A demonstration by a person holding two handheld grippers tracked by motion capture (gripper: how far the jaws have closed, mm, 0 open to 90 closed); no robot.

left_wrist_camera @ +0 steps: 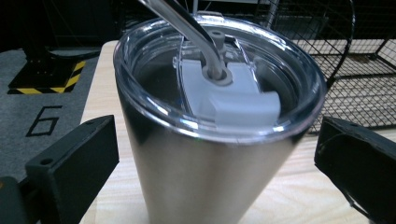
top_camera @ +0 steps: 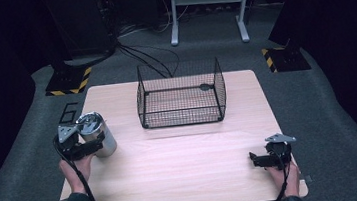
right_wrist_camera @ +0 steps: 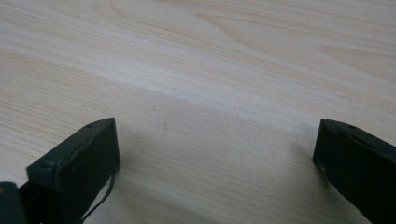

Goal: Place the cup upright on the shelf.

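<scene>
The steel tumbler [left_wrist_camera: 205,154] stands at the desk's [top_camera: 183,165] left edge, between the left gripper's [top_camera: 88,147] wide fingers, not yet clamped. A grasp seems next: close squarely. The right gripper [top_camera: 263,159] rests spread, holding nothing, wire basket [top_camera: 181,94] beyond.

Your left claw view cuts off the steel tumbler [left_wrist_camera: 205,154] at the bottom edge, hiding its base, and the straw [left_wrist_camera: 187,28] runs out at the top edge. From the high view, a small dark object [top_camera: 205,86] in the wire basket [top_camera: 181,94] is too small to identify.
</scene>
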